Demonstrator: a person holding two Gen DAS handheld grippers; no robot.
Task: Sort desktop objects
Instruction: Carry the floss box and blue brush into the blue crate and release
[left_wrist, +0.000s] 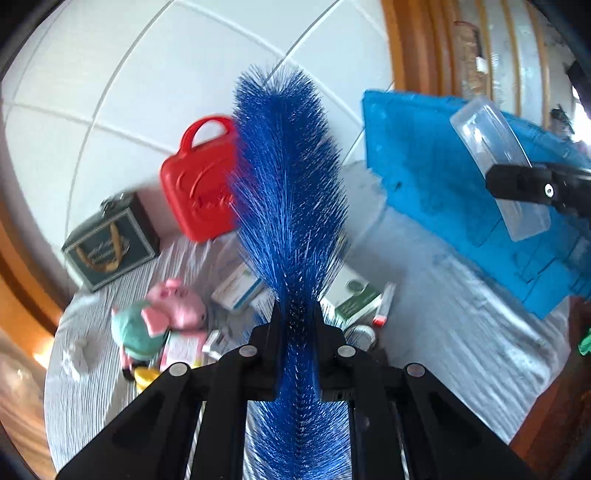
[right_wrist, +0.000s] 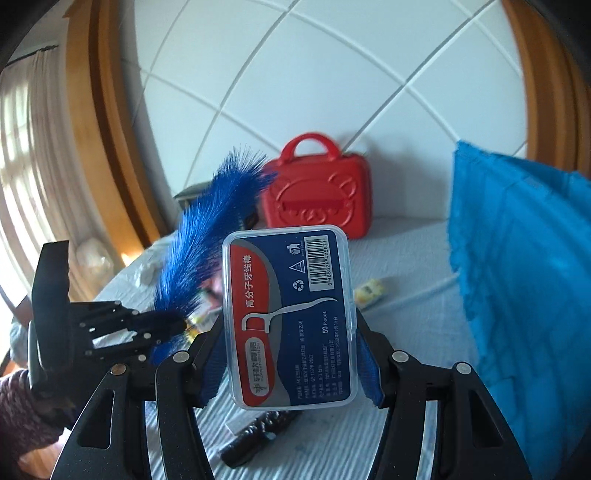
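The left wrist camera looks forward and downward along its own fingers at a cloth-covered table, with the red case standing far behind against the tiled wall. The right wrist camera faces the same red case from its right side, closer to the tabletop. Both views share that case, the blue mat and the blue bristle brush.

Brush: deep blue bristles. Case: red, embossed. Floss box: clear, its label navy, red and white. Far-left tin: dark green with gold. Tablecloth: grey-white stripes.
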